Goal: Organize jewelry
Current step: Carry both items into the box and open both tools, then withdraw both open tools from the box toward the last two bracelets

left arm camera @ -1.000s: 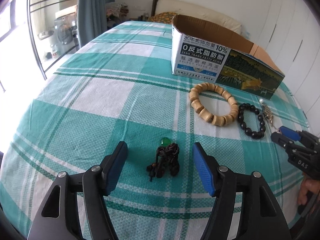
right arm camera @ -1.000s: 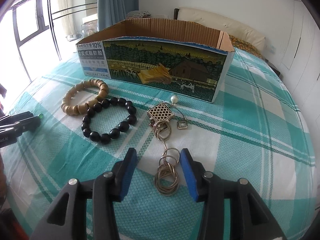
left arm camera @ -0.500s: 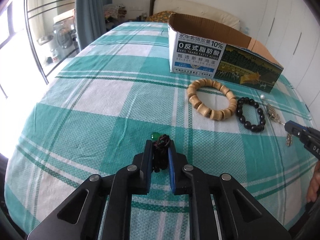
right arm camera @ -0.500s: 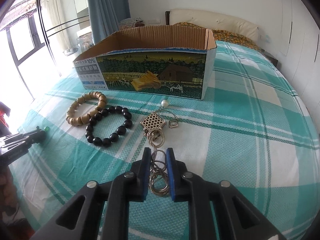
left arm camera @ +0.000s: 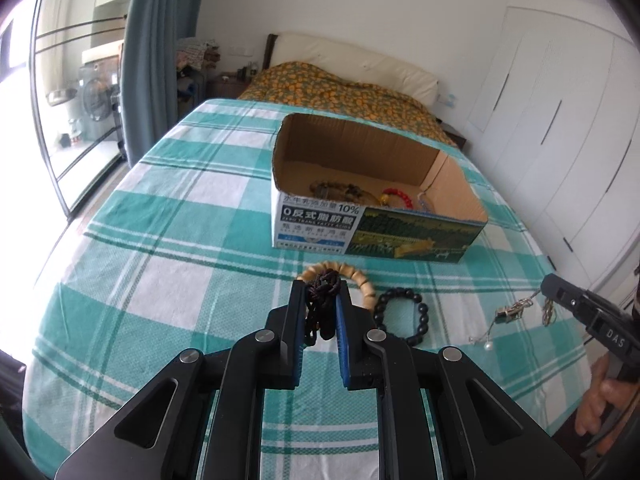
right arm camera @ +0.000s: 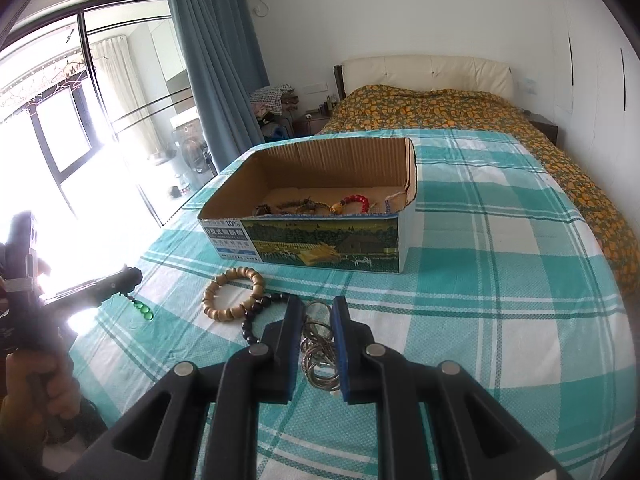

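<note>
Our left claw (left arm camera: pixel 321 300), low in the middle of its view, pinches a dark cord necklace (left arm camera: pixel 320 306). Our right claw (right arm camera: pixel 317 312) pinches a ring chain (right arm camera: pixel 318 350). The box (right arm camera: pixel 320 236) sits above them.

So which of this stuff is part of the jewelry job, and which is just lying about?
Job: cord necklace in left tool; ring chain in right tool; wooden bracelet; black bracelet; box.

Lying about: quilt; curtain; clothes pile.
</note>
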`<action>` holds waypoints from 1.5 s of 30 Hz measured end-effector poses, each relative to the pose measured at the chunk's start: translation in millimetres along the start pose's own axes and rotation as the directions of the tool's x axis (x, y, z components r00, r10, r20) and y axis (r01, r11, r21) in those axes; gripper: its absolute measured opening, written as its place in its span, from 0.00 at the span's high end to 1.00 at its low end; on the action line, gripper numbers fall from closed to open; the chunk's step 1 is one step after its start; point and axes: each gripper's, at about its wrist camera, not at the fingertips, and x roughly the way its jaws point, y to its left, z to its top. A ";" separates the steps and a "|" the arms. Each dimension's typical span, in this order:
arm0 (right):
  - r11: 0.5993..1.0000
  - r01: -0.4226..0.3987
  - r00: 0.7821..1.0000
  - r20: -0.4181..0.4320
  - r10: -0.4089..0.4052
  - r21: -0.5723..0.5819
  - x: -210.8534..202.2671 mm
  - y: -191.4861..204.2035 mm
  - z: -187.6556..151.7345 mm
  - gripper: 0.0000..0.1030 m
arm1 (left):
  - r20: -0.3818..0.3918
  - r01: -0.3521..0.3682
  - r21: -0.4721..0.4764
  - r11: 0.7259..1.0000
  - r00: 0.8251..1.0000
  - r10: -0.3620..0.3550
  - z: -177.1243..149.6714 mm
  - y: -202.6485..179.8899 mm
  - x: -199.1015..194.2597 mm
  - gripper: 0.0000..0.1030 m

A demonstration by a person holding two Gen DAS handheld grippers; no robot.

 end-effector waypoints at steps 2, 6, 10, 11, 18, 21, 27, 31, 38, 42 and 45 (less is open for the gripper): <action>1.000 -0.014 1.000 0.024 0.014 -0.008 -4.8 3.5 12.8 0.85 | 0.013 0.012 0.003 1.000 1.000 -0.012 14.9 -2.3 -0.5 0.88; 0.999 -0.038 0.996 0.073 0.041 -0.034 -9.4 9.2 46.5 0.85 | 0.031 0.041 0.007 0.999 0.999 -0.042 49.5 -6.3 1.6 0.88; 0.995 -0.064 0.991 0.109 0.072 -0.072 -2.6 16.6 87.3 0.85 | 0.056 0.045 0.032 0.999 0.997 -0.046 84.1 -13.8 9.7 0.88; 0.994 -0.064 0.990 0.120 0.074 -0.086 0.3 19.5 97.7 0.85 | 0.060 0.041 0.040 0.998 0.997 -0.043 91.1 -15.5 13.1 0.88; 0.991 -0.066 0.991 0.110 0.079 -0.116 46.8 24.2 147.2 0.85 | 0.029 0.030 0.070 0.997 0.999 -0.032 128.9 -21.0 61.2 0.88; 0.993 -0.058 0.996 0.062 0.065 -0.106 77.5 18.5 150.8 0.85 | -0.006 0.011 0.076 0.997 1.000 -0.010 134.9 -20.7 90.3 0.88; 0.999 -0.021 0.998 -0.062 0.018 -0.047 134.5 -9.1 132.3 0.84 | -0.080 -0.028 0.080 0.996 0.996 0.035 125.6 -15.5 137.8 0.87; 1.000 0.005 0.996 -0.094 -0.003 0.012 144.9 -29.9 114.3 0.75 | -0.103 -0.059 0.057 0.997 0.993 0.065 111.5 -7.8 149.4 0.54; 0.995 0.098 0.994 -0.053 -0.097 0.017 113.8 -31.9 89.0 0.39 | -0.018 -0.119 0.064 0.991 0.993 0.121 87.4 -7.7 109.3 0.07; 0.990 0.142 0.990 -0.026 -0.142 -0.006 87.7 -25.5 64.7 0.39 | 0.038 -0.151 0.088 0.985 0.988 0.148 62.4 -10.7 74.2 0.04; 0.986 0.167 0.986 -0.024 -0.167 -0.016 69.4 -20.2 38.2 0.39 | 0.060 -0.171 0.091 0.981 0.984 0.166 37.5 -16.3 49.0 0.04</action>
